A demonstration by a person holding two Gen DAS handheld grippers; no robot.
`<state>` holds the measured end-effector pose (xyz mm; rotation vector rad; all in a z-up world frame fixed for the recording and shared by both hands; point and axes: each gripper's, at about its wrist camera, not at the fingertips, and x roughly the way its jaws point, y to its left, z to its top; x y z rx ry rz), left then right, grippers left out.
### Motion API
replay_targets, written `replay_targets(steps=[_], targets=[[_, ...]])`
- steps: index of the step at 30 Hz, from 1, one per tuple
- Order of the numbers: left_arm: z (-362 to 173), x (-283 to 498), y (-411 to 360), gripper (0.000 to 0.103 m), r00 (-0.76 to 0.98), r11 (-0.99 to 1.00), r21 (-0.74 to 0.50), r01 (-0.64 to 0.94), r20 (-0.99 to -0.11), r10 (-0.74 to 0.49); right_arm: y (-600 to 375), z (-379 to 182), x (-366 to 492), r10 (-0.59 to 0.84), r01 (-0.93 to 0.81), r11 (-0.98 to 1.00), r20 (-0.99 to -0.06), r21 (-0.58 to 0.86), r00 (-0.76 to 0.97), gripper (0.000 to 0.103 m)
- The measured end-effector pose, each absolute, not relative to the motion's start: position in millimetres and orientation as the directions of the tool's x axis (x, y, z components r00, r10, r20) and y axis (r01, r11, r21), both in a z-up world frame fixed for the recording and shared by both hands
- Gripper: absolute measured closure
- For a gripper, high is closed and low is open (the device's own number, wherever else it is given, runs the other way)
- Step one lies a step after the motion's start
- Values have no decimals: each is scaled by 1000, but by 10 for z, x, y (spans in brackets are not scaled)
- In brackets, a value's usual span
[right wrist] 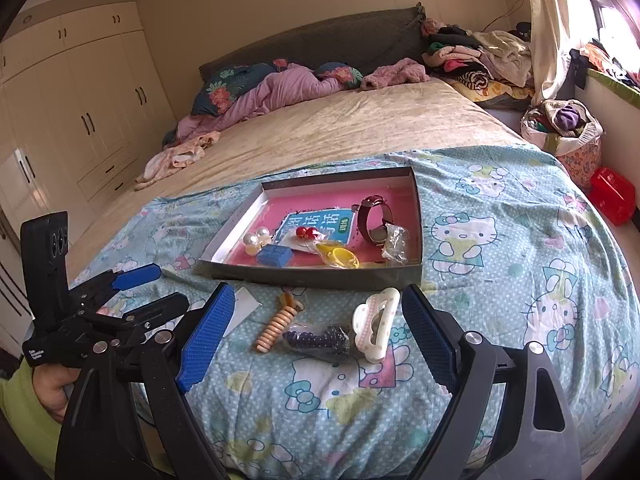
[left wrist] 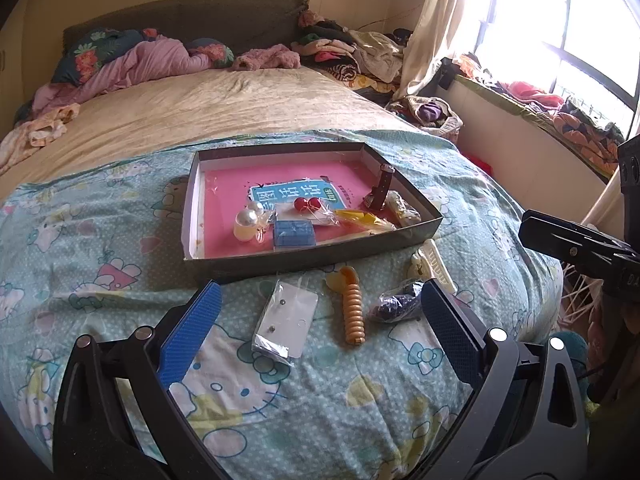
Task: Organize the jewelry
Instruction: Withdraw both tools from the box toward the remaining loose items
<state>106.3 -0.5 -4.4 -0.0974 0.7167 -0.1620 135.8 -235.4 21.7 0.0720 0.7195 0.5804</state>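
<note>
Blue-padded tongs frame each wrist view; both stand wide apart and hold nothing. Left gripper (left wrist: 320, 312) hangs over the near edge of the cartoon-print quilt (left wrist: 100, 264), its jaws bracketing an earring card in a clear sleeve (left wrist: 286, 320) and a spiral hair tie (left wrist: 354, 308). Right gripper (right wrist: 316, 320) brackets the same spiral hair tie (right wrist: 280, 322), a bagged dark beaded piece (right wrist: 320, 340) and a white claw clip (right wrist: 376, 324).

All four loose items lie on the quilt just in front of the near wall of the shallow cardboard tray (left wrist: 308, 258), which already holds pearl bobbles (left wrist: 248, 220), a blue box (left wrist: 294, 234), red ball earrings (left wrist: 308, 203), a yellow bagged item (left wrist: 360, 218) and a wristwatch (left wrist: 380, 188).

Deciding relation: the claw clip lies just inside the right gripper's right-hand jaw, its long axis running away from the camera toward the tray, so the jaws would close across its narrow width. The right hand appears nearer it; the earring card sits more central to the left.
</note>
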Motion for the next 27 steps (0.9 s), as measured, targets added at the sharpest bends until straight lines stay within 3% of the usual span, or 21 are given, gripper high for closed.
replay_targets(steps=[16,24,27], targets=[[-332,1143,-56,10,688,979,-157,131,-697,-203,-2292,-75,1457,484,-460,857,-665,230,569,18],[-565,1161,-186,10,633,960,-209,184,-722,-278,-2306,-310,1610,486,-434,858,-704,273,518,19],[-628,1179,-239,14,615,954,-220,205,-729,-300,-2292,-398,1682,480,-424,862,-719,279,503,24]])
